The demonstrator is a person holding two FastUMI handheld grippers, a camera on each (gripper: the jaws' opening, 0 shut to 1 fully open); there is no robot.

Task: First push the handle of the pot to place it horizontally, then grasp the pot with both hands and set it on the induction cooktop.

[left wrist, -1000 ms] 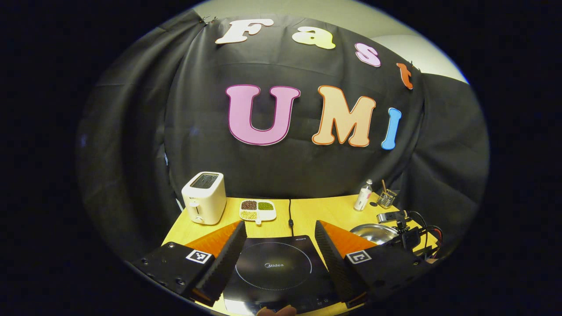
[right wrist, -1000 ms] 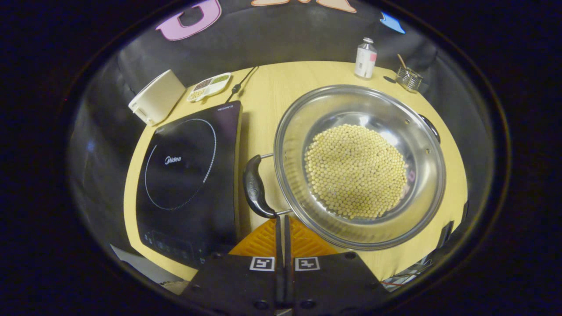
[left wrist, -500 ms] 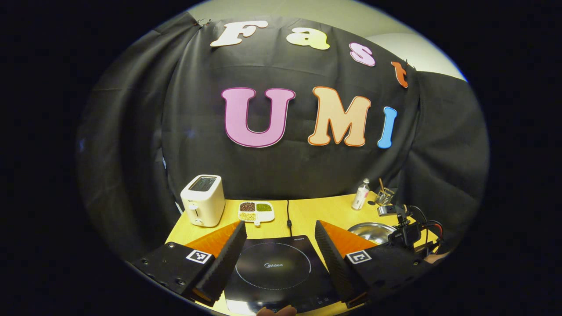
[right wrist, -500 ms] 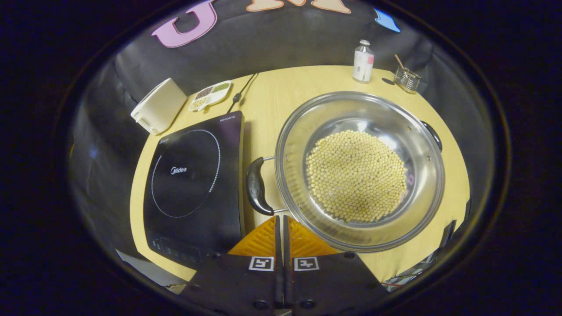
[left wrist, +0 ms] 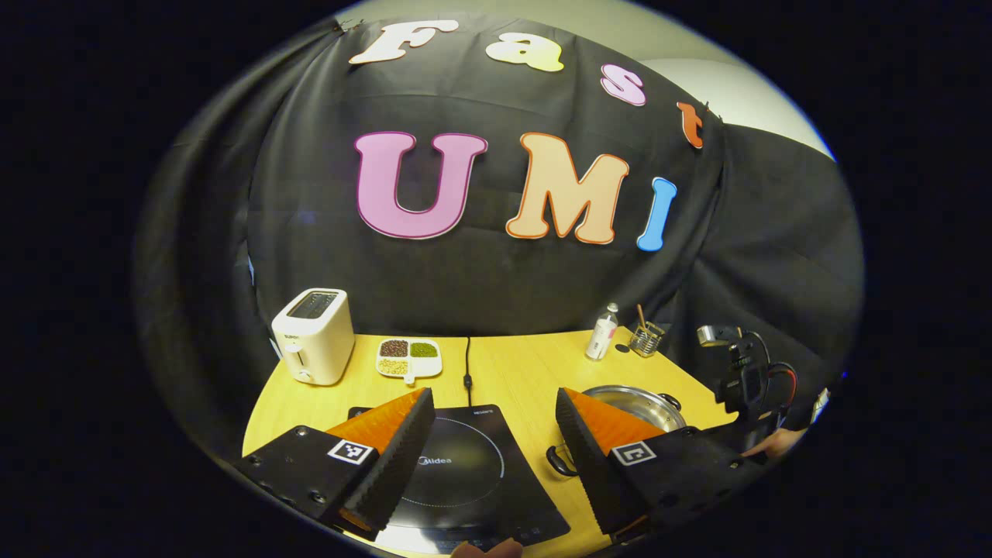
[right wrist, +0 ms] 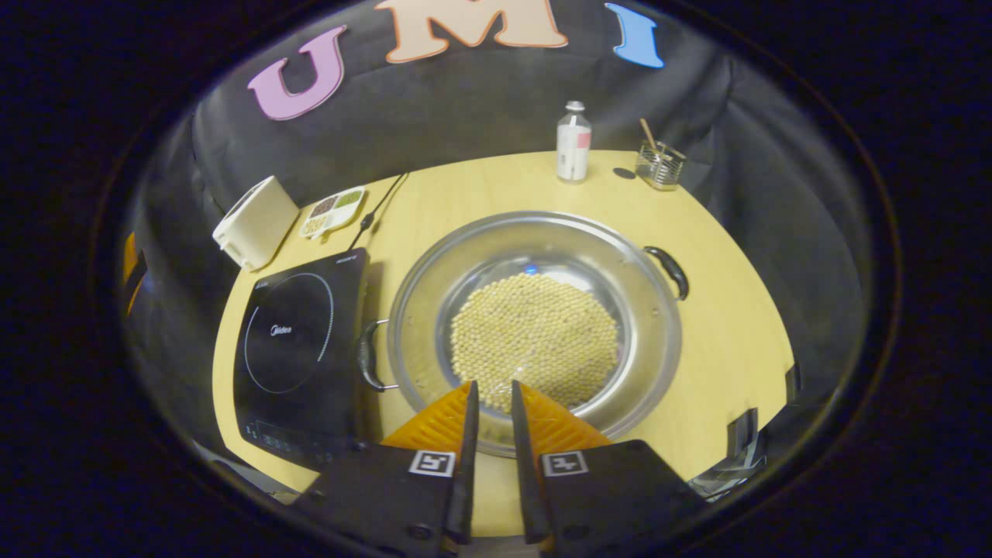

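The steel pot (right wrist: 535,325), full of pale beans (right wrist: 535,341), sits on the table (right wrist: 721,325), handles at 3 and 9 o'clock, cooktop (right wrist: 298,349) beside it at 9. Right claw (right wrist: 490,395) slightly parted above its rim; left claw (left wrist: 492,411) wide open, empty.

Right gripper (right wrist: 491,391) pulled back from pot handle (right wrist: 366,356) to above near rim of pot (right wrist: 535,325); fingers parted from touching to a narrow gap. Left gripper (left wrist: 492,403) swung right: pot and handle now between its fingers, cooktop (left wrist: 457,473) shifted left.
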